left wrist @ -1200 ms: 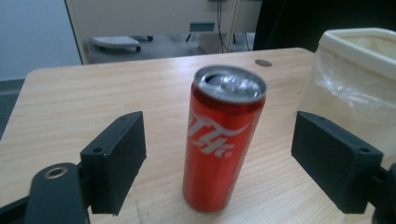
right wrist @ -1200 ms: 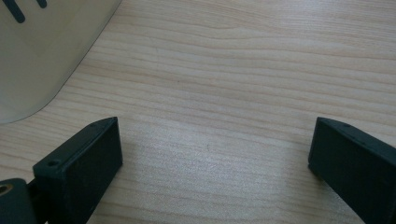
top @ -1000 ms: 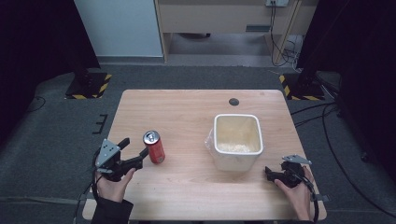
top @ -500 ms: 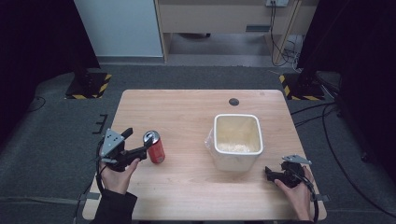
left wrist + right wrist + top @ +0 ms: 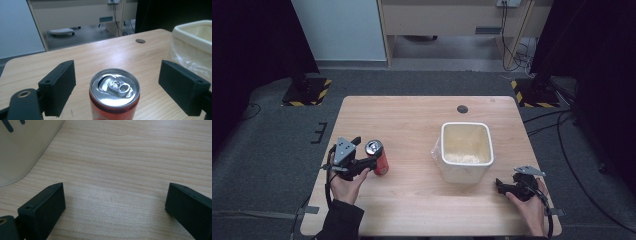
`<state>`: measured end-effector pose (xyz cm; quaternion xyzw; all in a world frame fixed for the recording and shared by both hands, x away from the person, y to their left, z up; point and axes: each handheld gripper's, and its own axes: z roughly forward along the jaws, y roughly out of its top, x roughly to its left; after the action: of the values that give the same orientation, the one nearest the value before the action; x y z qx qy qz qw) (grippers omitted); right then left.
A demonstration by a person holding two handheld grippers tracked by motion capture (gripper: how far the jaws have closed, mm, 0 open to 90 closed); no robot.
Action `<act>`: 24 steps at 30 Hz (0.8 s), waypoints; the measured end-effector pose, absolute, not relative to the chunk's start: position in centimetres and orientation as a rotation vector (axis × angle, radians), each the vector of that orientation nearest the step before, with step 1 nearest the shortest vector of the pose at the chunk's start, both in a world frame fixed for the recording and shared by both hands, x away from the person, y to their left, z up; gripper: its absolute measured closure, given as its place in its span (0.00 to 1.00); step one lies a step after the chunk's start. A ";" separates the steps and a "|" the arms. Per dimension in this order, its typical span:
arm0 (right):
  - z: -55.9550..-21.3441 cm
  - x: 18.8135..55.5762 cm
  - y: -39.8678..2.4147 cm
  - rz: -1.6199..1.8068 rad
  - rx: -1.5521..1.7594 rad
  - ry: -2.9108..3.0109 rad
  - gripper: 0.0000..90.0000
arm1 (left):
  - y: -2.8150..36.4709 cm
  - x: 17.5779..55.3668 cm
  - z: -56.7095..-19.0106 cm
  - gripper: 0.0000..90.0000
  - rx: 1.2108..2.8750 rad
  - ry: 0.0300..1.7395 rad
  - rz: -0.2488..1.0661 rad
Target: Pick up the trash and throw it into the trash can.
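High view. Wooden counter [image 5: 422,130], light grain, rectangular. Red can [image 5: 377,156] with silver top, upright, on the near left part of the counter. Left claw [image 5: 371,161], held in a person's hand, level with the can; its black jaws reach to either side of the can. The jaws have just been opening, with the can between them. Cream bin [image 5: 465,150], square, lined with clear plastic, upright, right of centre and well apart from the can. Right claw [image 5: 499,185], held in the other hand, low over the near right corner of the counter, just beside the bin's near right corner. Small dark round disc [image 5: 462,109] set in the far part of the counter.

Left gripper view. Left claw [image 5: 125,85]: jaws spread wide. Can [image 5: 114,93] upright between them, ring-pull top facing the camera; a clear gap of counter [image 5: 100,55] shows on each side of the can, so neither pad presses on it. Bin [image 5: 193,42] at the right edge, plastic liner hanging over its wall. Disc [image 5: 140,41] beyond, near the far edge.

Right gripper view. Right claw [image 5: 113,210]: jaws wide apart, nothing between them but bare counter [image 5: 130,157]. Curved cream wall of the bin [image 5: 22,147] at upper left, close beside the left-hand jaw, not touching it.
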<state>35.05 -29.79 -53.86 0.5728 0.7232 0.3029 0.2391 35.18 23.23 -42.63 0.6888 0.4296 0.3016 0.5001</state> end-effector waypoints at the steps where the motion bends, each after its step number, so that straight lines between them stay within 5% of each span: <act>1: -53.9 35.0 -29.8 0.829 1.568 1.980 0.03 | 23.2 35.3 -42.8 0.15 1.669 1.040 0.728; 24: -53.9 35.0 -29.8 0.828 1.567 1.982 0.03 | 22.5 36.8 -47.0 0.26 1.760 1.098 0.679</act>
<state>35.05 -29.81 -53.86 0.5721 0.7238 0.3025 0.2392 36.85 22.50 -46.98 0.7153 0.4463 0.2762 0.4614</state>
